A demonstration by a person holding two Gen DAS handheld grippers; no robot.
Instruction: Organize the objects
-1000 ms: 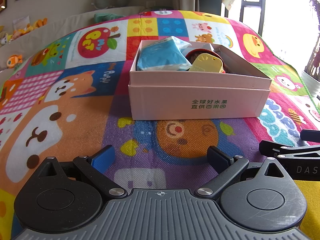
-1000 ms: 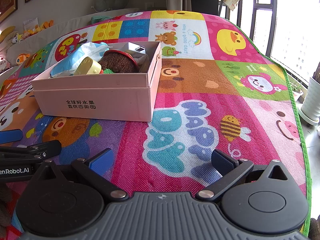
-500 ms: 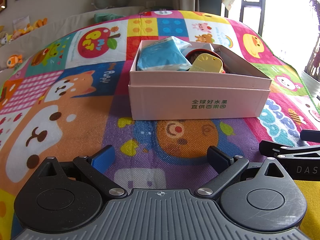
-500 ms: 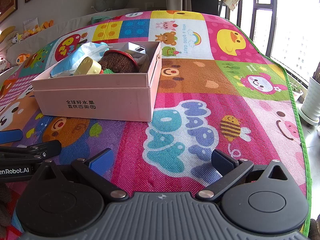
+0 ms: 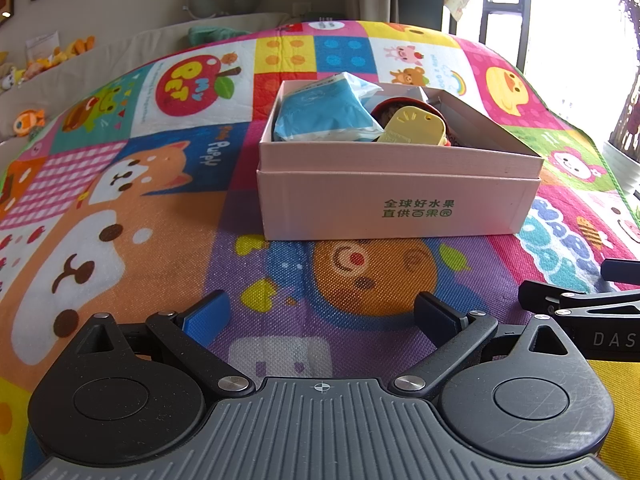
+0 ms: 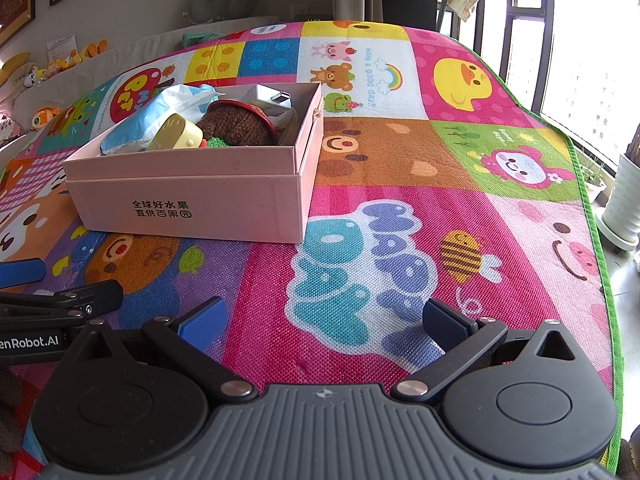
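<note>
Bright cartoon squares cover the play mat (image 5: 120, 208) that fills both views, with a window along the right edge and framed pictures at upper left. On the mat, a pink cardboard box (image 5: 396, 204) sits open at centre of the left wrist view and at left of centre in the right wrist view (image 6: 192, 204). Inside it I note a blue packet (image 5: 320, 114) at the left, a yellow plastic item (image 5: 414, 126) leaning beside it, a brown knitted piece with a red rim (image 6: 236, 124), and a small silver device (image 6: 274, 96) at the far corner. My left gripper (image 5: 320, 314) hovers low over the mat, near the box's printed side, fingers spread wide and holding nothing. My right gripper (image 6: 322, 318) hovers over the pink patch, to the right of the box, fingers likewise wide apart and empty.
</note>
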